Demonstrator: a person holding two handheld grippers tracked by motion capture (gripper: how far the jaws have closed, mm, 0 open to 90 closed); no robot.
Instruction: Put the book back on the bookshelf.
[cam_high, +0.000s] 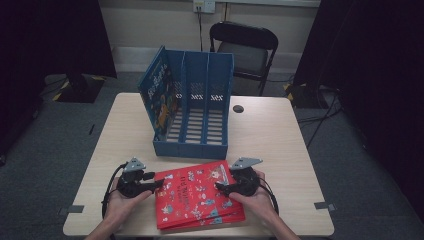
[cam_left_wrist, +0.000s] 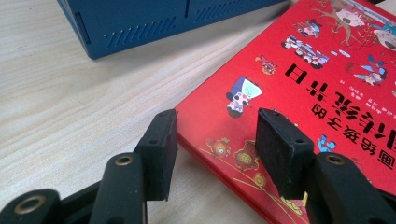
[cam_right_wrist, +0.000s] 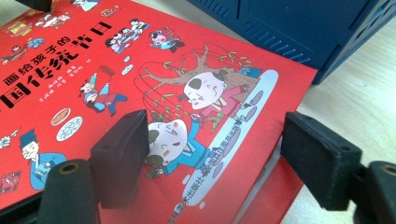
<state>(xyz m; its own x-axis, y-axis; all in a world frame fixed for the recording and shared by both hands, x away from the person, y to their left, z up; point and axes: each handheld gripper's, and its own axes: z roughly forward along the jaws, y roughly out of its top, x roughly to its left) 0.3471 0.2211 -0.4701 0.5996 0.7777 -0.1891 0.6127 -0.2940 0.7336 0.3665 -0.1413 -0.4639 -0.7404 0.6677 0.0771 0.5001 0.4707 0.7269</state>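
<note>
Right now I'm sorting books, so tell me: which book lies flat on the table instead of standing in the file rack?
The red picture book between the grippers lies flat; the blue-covered book stands in the rack's leftmost slot.

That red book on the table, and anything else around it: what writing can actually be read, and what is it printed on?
"画给孩子的" and "中国传统节日": big black title on the red book's cover, first character cut off in the right gripper view.
Small white line along the pale band on that cover: too small to read.
White pattern on the blue file rack's dividers: unclear, maybe a logo.
Blue book standing in the rack: lettering too blurred.
</note>
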